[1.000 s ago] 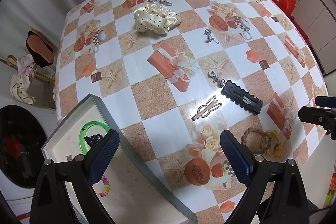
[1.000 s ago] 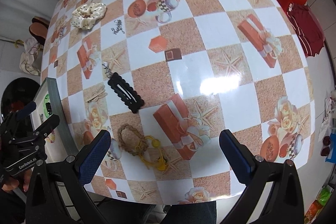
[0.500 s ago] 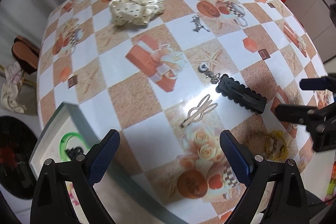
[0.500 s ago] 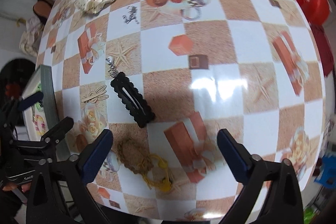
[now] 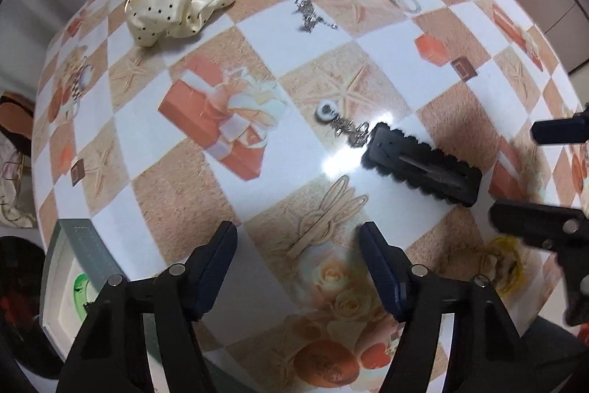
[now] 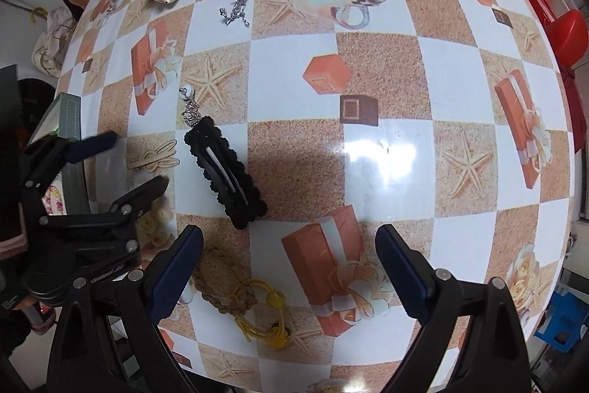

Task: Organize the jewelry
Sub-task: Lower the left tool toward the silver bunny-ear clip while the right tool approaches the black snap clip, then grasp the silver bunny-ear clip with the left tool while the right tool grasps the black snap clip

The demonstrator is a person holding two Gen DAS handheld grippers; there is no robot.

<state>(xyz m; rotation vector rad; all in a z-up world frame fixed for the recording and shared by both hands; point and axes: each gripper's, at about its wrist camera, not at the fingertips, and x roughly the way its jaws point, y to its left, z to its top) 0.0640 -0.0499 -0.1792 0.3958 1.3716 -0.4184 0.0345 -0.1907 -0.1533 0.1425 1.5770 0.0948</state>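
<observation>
Left wrist view: the left tongs hang open and empty over the worktop, their tips either side of a gold rabbit-shaped hair clip lying flat. Just beyond lies a black scalloped snap clip, a small silver charm touching its far end. The right tongs are open too (nothing between them), with a braided brown and yellow hair tie near their left finger. Farther off sit a cream dotted scrunchie and a silver chain. A tray holding a green ring lies at the worktop's left edge.
</observation>
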